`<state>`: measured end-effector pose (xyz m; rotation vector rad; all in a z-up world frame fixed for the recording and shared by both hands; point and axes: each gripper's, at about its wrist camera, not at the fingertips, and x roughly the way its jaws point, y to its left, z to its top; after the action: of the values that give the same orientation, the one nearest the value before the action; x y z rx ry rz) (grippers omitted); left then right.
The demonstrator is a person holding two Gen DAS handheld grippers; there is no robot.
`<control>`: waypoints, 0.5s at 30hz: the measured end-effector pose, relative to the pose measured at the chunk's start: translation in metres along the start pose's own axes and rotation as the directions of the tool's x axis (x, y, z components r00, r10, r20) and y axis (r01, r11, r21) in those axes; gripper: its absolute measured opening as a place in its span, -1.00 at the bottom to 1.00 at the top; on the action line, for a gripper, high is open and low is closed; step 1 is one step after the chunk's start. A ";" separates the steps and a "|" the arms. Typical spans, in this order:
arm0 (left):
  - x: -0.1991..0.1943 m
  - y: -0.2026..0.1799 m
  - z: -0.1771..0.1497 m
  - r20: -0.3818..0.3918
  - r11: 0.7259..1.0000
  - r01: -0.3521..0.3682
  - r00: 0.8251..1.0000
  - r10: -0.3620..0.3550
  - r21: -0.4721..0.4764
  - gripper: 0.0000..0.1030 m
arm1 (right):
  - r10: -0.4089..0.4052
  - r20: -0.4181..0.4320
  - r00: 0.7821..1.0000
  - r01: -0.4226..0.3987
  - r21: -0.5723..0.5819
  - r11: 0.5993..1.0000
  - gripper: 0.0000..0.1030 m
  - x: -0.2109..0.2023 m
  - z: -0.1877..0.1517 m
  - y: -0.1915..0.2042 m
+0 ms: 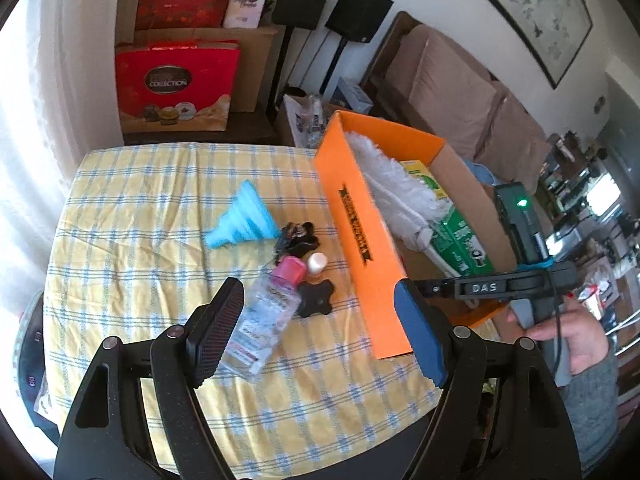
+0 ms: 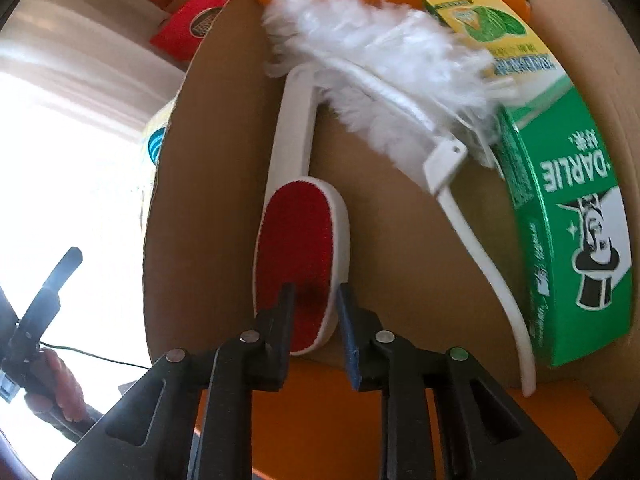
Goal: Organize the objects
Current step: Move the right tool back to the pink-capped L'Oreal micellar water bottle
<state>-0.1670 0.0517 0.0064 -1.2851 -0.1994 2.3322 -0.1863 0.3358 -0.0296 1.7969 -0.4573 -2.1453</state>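
Inside the orange box (image 2: 200, 152), near wall: red lint brush (image 2: 298, 256), light, stiff, best taken by its white handle, between slightly parted right gripper (image 2: 316, 304) pads; left gripper (image 1: 320, 332) wide open, empty.

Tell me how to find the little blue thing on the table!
Start at the table with the yellow checked cloth and find the big orange box standing on it. Look left of the box, past the small dark bits and the clear bottle with the pink cap. The blue funnel lies on its side there, the only light blue, ridged, cone-shaped thing.
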 end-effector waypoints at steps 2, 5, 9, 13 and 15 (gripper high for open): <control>0.000 0.005 -0.002 0.005 1.000 -0.022 1.000 0.022 0.009 0.46 | -0.023 0.020 1.000 0.023 0.002 1.000 -0.53 -0.004 0.000 0.001; 0.001 0.014 -0.006 0.007 0.997 -0.067 0.998 0.067 0.025 0.47 | -0.039 0.081 0.996 0.041 -0.015 0.999 -0.52 -0.016 -0.002 0.003; 0.009 0.030 -0.017 -0.003 0.994 -0.099 0.995 0.099 0.035 0.47 | -0.074 0.208 0.975 0.090 -0.069 0.994 -0.24 -0.040 -0.018 0.030; 0.020 0.043 -0.029 -0.027 0.992 -0.122 0.992 0.123 0.044 0.47 | -0.057 0.302 0.951 0.094 -0.110 0.990 0.03 -0.055 -0.031 0.063; 0.025 0.046 -0.034 -0.036 0.991 -0.129 0.991 0.130 0.046 0.47 | -0.032 0.333 0.942 0.078 -0.125 0.989 0.14 -0.059 -0.038 0.074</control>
<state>-0.1655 0.0190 -0.0468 -1.3574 -0.0538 2.4033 -0.1369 0.2922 0.0488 1.3957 -0.3281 -2.4640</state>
